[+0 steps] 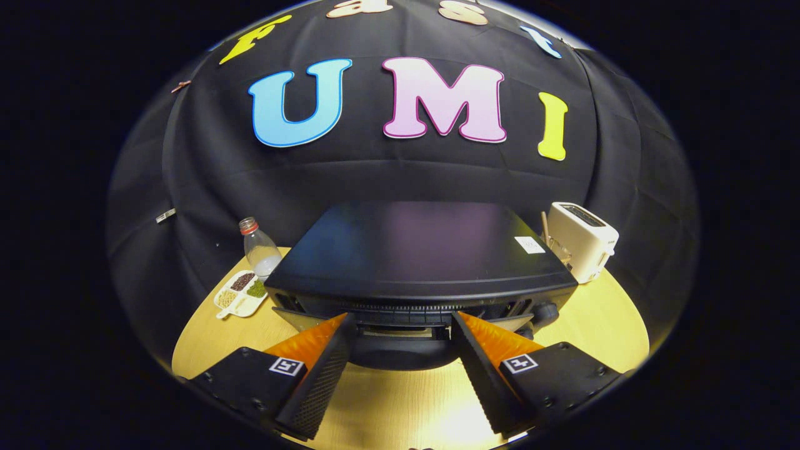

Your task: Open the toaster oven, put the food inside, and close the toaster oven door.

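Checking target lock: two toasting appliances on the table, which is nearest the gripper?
The black toaster oven, just ahead of the open gripper; the white slot toaster stands beyond, beside it.

We find no legible words, brands or numbers. A small white sticker (529, 245) sits on the oven (419, 250) top, near its corner by the toaster (584, 240); its print is too small to read. Each finger of the gripper (401, 319), spread wide at the oven's front, bears one square black-and-white coded marker (287, 366) (520, 362).
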A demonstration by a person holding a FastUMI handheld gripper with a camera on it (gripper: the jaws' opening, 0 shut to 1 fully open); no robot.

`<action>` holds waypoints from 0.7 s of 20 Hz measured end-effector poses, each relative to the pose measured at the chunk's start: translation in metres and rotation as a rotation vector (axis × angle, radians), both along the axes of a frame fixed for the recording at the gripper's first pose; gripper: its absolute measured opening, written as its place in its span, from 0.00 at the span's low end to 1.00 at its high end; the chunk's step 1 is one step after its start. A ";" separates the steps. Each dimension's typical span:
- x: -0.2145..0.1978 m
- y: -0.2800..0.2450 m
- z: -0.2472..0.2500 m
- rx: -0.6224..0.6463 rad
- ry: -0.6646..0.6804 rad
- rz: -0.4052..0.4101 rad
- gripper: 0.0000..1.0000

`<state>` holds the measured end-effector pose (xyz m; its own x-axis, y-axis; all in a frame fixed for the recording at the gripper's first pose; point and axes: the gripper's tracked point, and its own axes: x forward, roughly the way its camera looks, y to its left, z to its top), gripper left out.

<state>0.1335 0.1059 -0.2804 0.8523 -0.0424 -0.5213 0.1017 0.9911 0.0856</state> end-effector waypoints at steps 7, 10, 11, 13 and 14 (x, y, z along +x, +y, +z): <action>-0.074 0.009 -0.040 0.000 0.118 0.027 0.99; -0.103 0.018 -0.069 0.027 0.211 0.037 0.99; -0.110 0.020 -0.074 0.042 0.236 0.040 0.99; -0.116 0.021 -0.073 0.053 0.228 0.038 0.99; -0.118 0.019 -0.069 0.040 0.222 0.042 0.99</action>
